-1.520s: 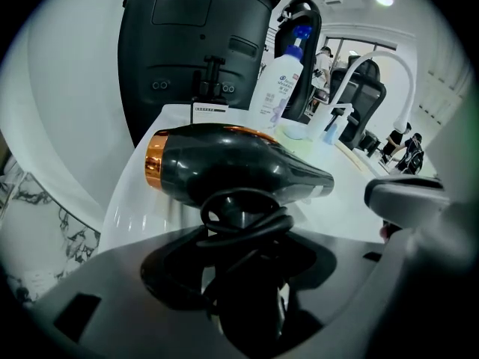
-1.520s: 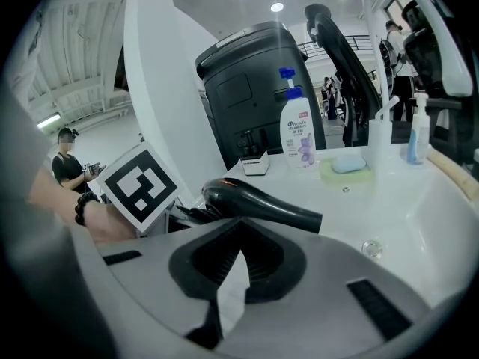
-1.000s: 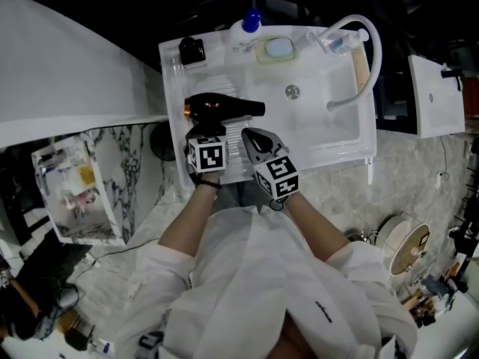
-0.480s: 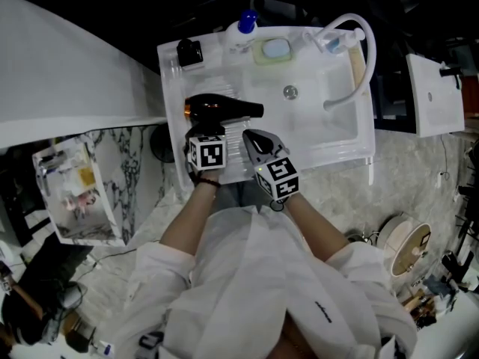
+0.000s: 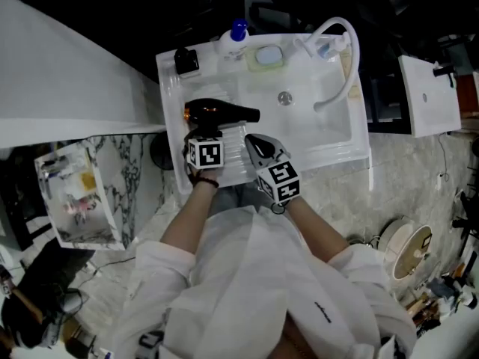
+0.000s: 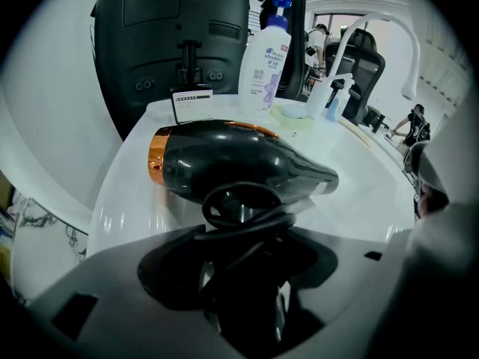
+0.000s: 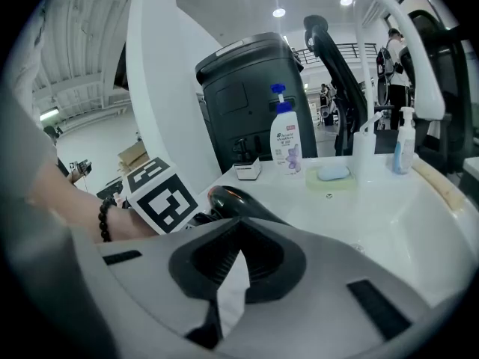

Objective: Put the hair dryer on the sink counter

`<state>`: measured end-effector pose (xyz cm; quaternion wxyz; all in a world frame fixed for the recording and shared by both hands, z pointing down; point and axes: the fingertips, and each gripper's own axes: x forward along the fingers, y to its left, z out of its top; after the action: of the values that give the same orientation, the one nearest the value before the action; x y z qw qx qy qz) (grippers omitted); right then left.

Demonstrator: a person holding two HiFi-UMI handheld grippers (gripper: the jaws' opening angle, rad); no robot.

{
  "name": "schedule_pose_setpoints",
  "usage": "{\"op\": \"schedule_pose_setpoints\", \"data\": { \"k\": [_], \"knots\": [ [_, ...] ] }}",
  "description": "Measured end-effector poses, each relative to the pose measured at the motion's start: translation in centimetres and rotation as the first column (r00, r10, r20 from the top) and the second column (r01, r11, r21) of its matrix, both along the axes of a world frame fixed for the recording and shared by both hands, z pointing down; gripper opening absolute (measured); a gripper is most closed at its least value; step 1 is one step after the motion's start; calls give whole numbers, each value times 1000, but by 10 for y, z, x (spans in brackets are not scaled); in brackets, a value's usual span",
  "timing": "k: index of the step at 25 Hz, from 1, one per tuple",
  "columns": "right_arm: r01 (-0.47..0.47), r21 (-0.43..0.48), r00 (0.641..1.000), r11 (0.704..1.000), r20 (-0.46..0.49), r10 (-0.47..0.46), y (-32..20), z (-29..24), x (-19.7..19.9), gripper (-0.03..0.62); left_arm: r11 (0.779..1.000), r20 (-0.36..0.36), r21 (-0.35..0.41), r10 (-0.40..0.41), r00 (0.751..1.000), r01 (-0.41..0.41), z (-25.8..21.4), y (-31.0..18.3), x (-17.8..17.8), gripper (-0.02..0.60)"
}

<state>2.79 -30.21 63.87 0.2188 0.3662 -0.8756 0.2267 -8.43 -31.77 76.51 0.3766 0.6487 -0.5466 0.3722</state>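
The hair dryer (image 6: 239, 167) is glossy black with a copper-orange rear band. The sink counter (image 5: 337, 144) is white. The pump bottle (image 6: 263, 62) is white with a blue pump. The soap dish (image 7: 346, 181) is pale green.

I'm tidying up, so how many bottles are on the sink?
2: a pump bottle at the back, left of the soap, and a small bottle by the faucet. Others may be hidden.
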Motion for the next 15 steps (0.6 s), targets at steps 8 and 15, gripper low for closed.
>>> {"op": "schedule_pose_setpoints", "data": {
  "k": [8,15],
  "knots": [
    [0,7,1000,1000,-5,0,6,-4,9,17,1000,3,-8,8,1000,-8,2,-1,3,293],
    [2,2,1000,1000,-8,-2,12,-3,13,17,1000,15,-3,13,1000,-13,3,-2,5,301]
  ]
}}
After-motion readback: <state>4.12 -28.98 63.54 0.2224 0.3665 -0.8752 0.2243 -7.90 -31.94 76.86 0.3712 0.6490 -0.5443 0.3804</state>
